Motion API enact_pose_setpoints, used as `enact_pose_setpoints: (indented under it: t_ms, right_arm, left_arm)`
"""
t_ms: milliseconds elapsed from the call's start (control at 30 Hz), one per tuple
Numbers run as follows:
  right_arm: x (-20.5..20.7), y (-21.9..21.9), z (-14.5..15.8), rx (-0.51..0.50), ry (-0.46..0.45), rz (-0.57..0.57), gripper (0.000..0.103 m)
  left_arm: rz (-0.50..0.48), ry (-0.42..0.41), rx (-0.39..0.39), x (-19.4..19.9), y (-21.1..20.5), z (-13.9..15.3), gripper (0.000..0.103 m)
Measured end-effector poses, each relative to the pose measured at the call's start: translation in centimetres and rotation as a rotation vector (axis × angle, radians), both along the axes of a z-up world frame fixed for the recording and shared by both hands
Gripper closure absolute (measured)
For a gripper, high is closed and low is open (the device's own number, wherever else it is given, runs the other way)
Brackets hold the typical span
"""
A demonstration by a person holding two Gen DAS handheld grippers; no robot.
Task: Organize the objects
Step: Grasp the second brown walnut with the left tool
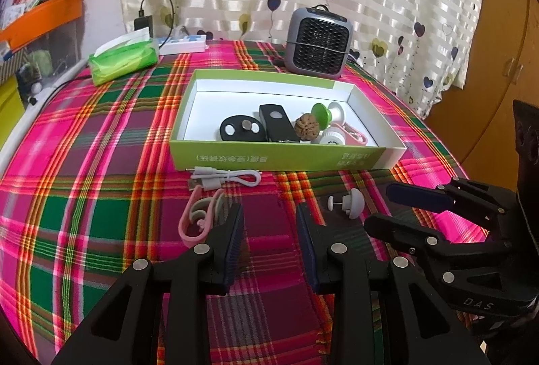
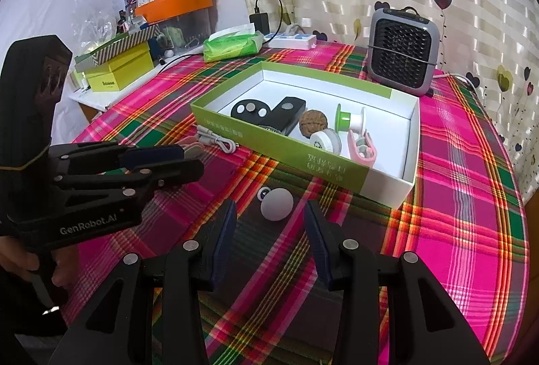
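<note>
Left gripper (image 1: 269,240): your jaws stand apart with only plaid cloth between them; nothing is gripped.
Right gripper (image 2: 269,230): your jaws are spread and empty, the white mushroom-shaped knob (image 2: 277,204) just ahead of the gap.
Knob axis: it lies on its side, stem and small disc pointing away from you toward the box (image 2: 384,186).
Pink clip (image 1: 198,220): just beside your left finger, long axis running toward the box.
White cable (image 1: 224,179): coiled flat, stretched along the box's near wall.
Box: open, its long side across the table, holding black, green, white and pink pieces.
</note>
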State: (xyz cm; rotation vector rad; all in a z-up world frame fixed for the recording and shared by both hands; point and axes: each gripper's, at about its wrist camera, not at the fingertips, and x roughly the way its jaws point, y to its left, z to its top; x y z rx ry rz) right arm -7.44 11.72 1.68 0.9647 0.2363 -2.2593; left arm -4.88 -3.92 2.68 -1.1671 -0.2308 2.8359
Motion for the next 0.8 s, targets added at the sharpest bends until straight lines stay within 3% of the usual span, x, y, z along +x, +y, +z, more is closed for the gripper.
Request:
enact_pose_setpoints:
  t_ms: [800]
  right_arm:
    - [-1.2, -1.2, -0.9, 0.031, -0.041, 0.009, 0.06]
  left_arm:
    - [0.063, 0.012, 0.005, 0.5, -3.0, 0.2, 0.074]
